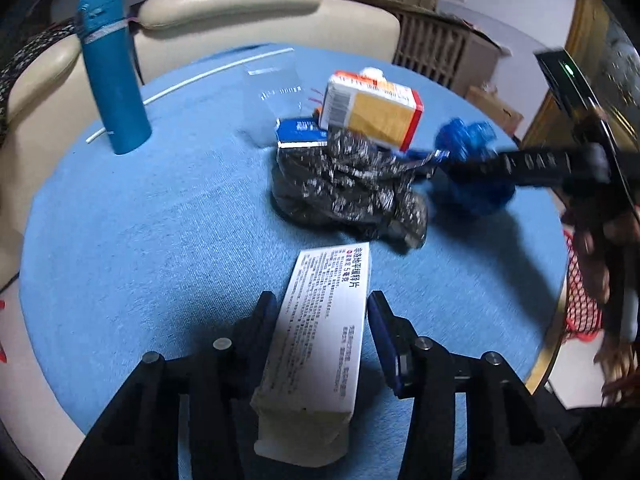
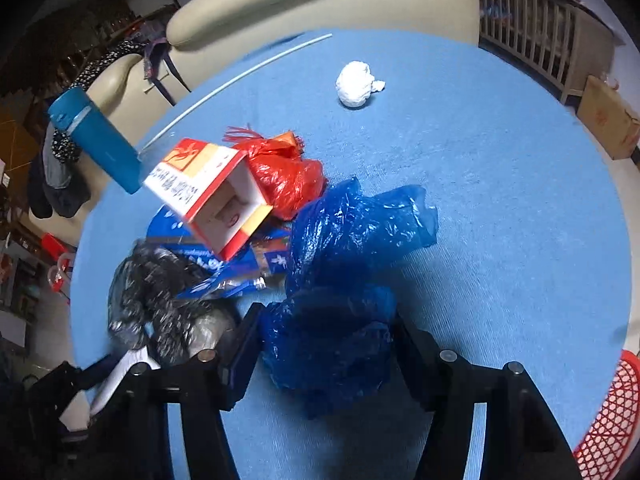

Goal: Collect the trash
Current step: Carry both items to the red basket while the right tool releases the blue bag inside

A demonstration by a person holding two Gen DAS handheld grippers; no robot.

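My left gripper (image 1: 320,312) straddles a white printed medicine box (image 1: 316,344) lying on the blue table (image 1: 140,240); its jaws stand apart on either side, with a gap on the right. My right gripper (image 2: 324,328) has a crumpled blue plastic bag (image 2: 340,280) between its fingers, the bag filling the gap. A heap of trash lies between them: a black plastic bag (image 1: 344,188), an open red-and-yellow carton (image 2: 212,196), a red plastic bag (image 2: 284,172) and blue foil packaging (image 2: 224,276). A white paper ball (image 2: 356,84) lies apart, farther back.
A tall blue bottle (image 1: 112,72) stands at the table's far left. A white straw (image 1: 192,80) lies near the far edge. A clear plastic sleeve (image 1: 276,88) lies behind the heap. A cream chair (image 1: 224,4) stands beyond the table. A red mesh basket (image 2: 608,420) sits off the right edge.
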